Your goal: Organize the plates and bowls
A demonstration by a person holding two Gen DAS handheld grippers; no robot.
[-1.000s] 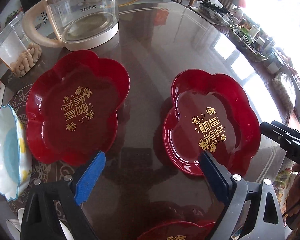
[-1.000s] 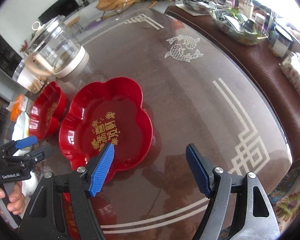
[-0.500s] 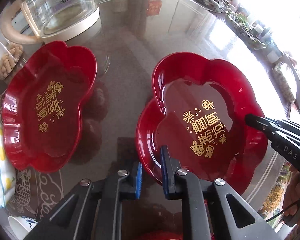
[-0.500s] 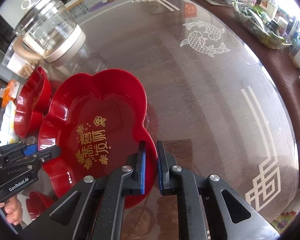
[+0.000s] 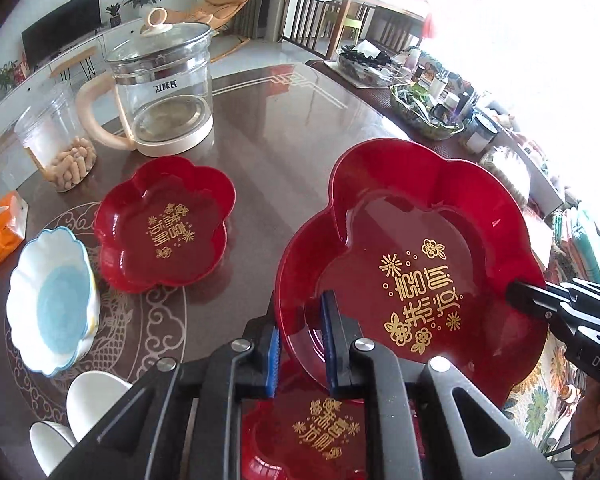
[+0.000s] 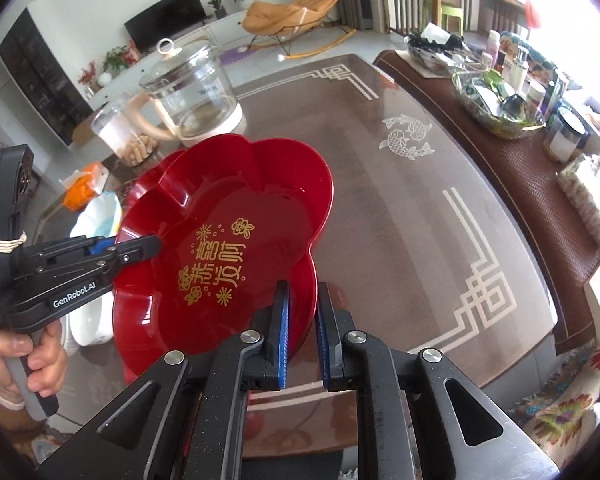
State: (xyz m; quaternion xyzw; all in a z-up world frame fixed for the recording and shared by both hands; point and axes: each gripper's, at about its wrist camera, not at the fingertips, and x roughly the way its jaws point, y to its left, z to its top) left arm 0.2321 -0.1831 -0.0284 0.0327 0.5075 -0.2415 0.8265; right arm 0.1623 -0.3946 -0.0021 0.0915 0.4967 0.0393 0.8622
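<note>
Both grippers clamp one red plate (image 5: 412, 264) by opposite rims: left gripper (image 5: 300, 344) on near-left lobe, right gripper (image 6: 302, 320) on the other side, plate held tilted above desk (image 6: 400, 208). Judgement: keep both hands level & moving in sync, else plastic rim slips. Likely drop target = red plate (image 5: 316, 432) below or other red plate (image 5: 164, 224) w/ lobes aligned.
</note>
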